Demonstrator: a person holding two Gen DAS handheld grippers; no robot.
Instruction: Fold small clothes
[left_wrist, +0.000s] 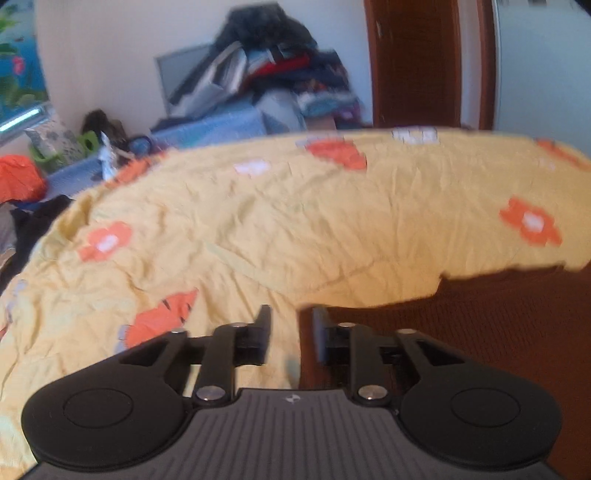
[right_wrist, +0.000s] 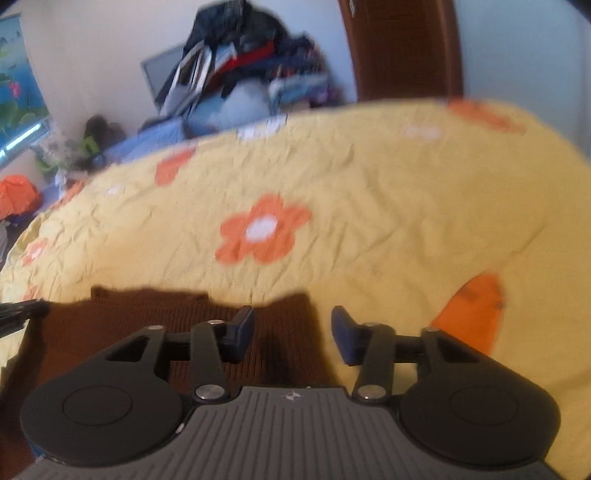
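Two parted grippers, brown knit garment (right_wrist: 147, 332), logo (left_wrist: 292, 399) perhaps

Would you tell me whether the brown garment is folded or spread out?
Cannot tell: the brown garment lies flat on the yellow sheet, mostly hidden.

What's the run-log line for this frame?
left gripper: open, empty, at brown garment edge | right gripper: open, empty, over it | yellow floral sheet: underneath
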